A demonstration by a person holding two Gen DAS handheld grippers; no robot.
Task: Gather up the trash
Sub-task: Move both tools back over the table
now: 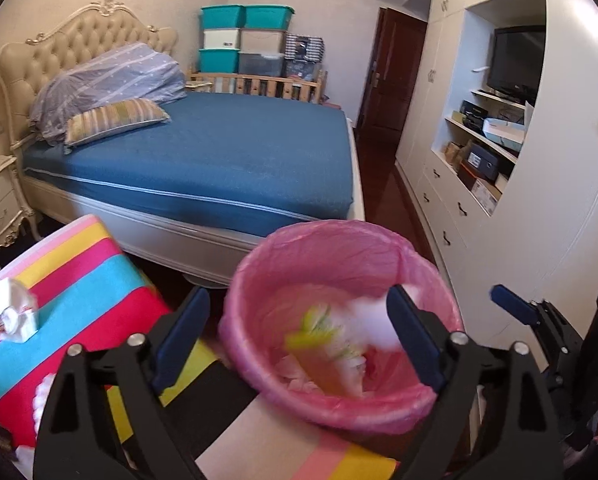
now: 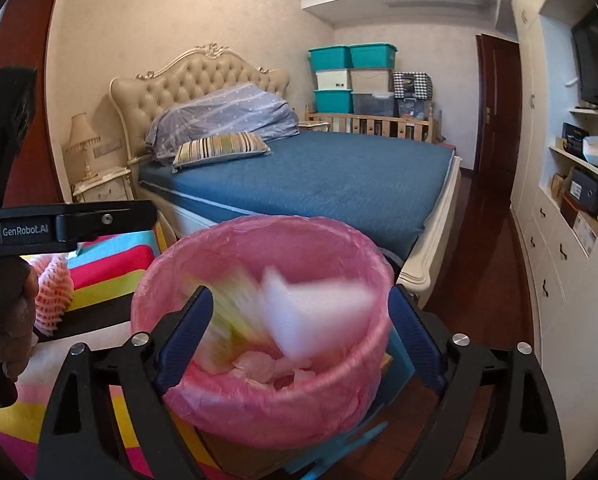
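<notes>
A bin with a pink liner stands beside the striped table. My left gripper is open and empty above its rim. My right gripper is open above the same bin. A white piece of trash and a yellow-green wrapper, both blurred, are falling between the right fingers into the bin. They show blurred in the left wrist view too, the white piece and the wrapper. Pink crumpled trash lies at the bin's bottom.
A crumpled white tissue pack lies on the striped tablecloth. A pink foam net lies on the table near the left gripper's body. A blue bed stands behind. White cupboards line the right wall.
</notes>
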